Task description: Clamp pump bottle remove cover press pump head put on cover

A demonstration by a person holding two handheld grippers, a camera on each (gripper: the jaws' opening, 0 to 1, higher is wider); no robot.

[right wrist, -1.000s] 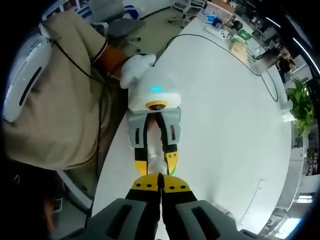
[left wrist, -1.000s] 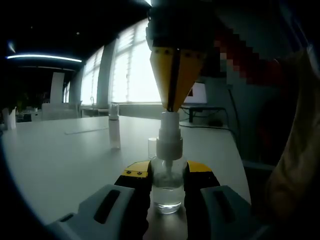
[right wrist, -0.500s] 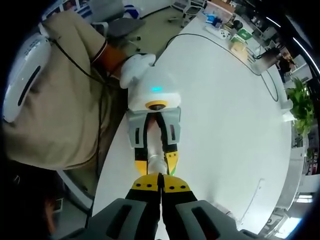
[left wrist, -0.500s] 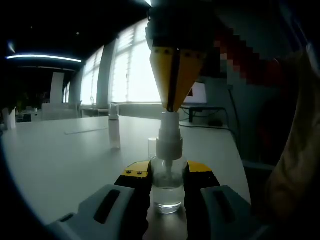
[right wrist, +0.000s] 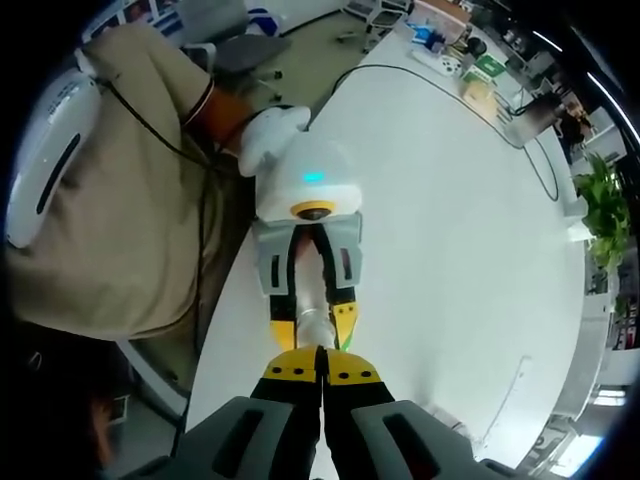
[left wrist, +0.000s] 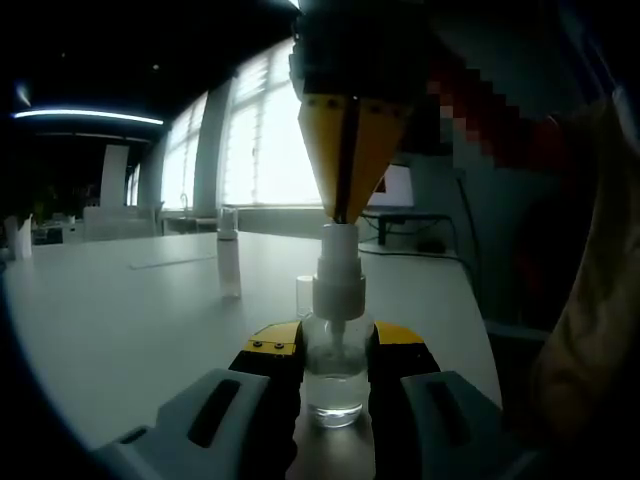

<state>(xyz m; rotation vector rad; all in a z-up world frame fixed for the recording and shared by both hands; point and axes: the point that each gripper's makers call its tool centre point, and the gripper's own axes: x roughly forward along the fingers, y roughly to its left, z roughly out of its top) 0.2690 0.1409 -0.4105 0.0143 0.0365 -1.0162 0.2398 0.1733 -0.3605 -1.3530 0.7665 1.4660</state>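
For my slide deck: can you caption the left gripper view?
Left tool clamps a clear pump bottle on the white table while the closed right tool meets its pump head.

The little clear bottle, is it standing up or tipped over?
Standing up. The pump bottle sits upright on the white table between the left gripper jaws, with the shut right gripper tip on its pump head.

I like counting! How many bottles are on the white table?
2. One clear pump bottle stands close, squeezed in the left claw. Another slim bottle stands farther back on the table. More might be hidden.
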